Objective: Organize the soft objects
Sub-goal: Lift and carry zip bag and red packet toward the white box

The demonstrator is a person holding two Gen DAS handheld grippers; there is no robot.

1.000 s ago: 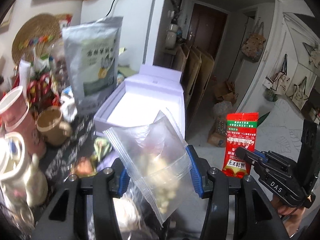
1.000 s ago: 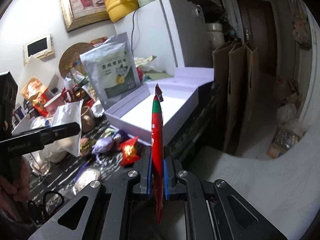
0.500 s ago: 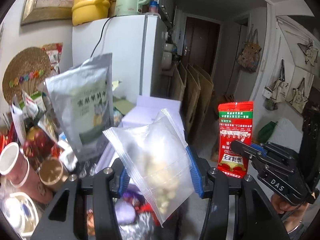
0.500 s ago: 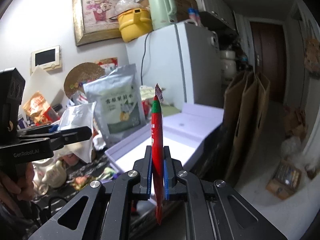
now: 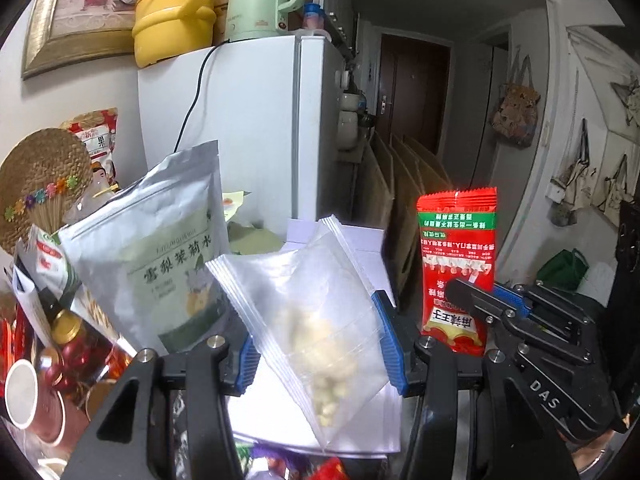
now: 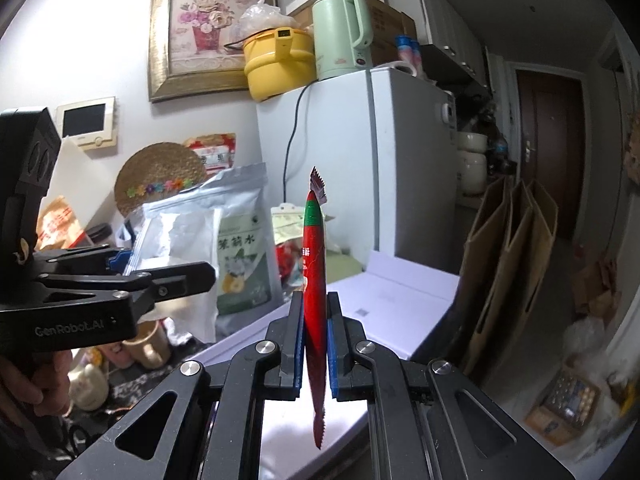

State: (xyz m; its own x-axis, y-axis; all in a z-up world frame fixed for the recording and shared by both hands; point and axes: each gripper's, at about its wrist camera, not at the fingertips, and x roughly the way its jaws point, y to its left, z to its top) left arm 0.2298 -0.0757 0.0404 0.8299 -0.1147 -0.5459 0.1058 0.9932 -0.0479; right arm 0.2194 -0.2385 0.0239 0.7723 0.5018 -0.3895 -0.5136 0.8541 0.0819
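My left gripper (image 5: 320,344) is shut on a clear zip bag (image 5: 304,304) with pale lumps in it, held up in the air above the open white box (image 5: 360,248). My right gripper (image 6: 314,344) is shut on a red snack packet (image 6: 314,264), seen edge-on and upright. In the left wrist view the packet (image 5: 456,256) shows its printed face, with the right gripper's fingers (image 5: 492,312) clamped on its lower part. In the right wrist view the left gripper (image 6: 160,276) holds the bag (image 6: 176,236) at the left.
A tall silver stand-up pouch (image 5: 156,264) stands left of the white box (image 6: 400,304). Cups, bottles and small wrapped snacks crowd the table at the left (image 5: 48,360). A white fridge (image 5: 256,120) stands behind. Brown paper bags (image 6: 512,264) lean beside it.
Both grippers have risen and tilted upward with their loads. The table and box have dropped lower in view. The grips are unchanged.
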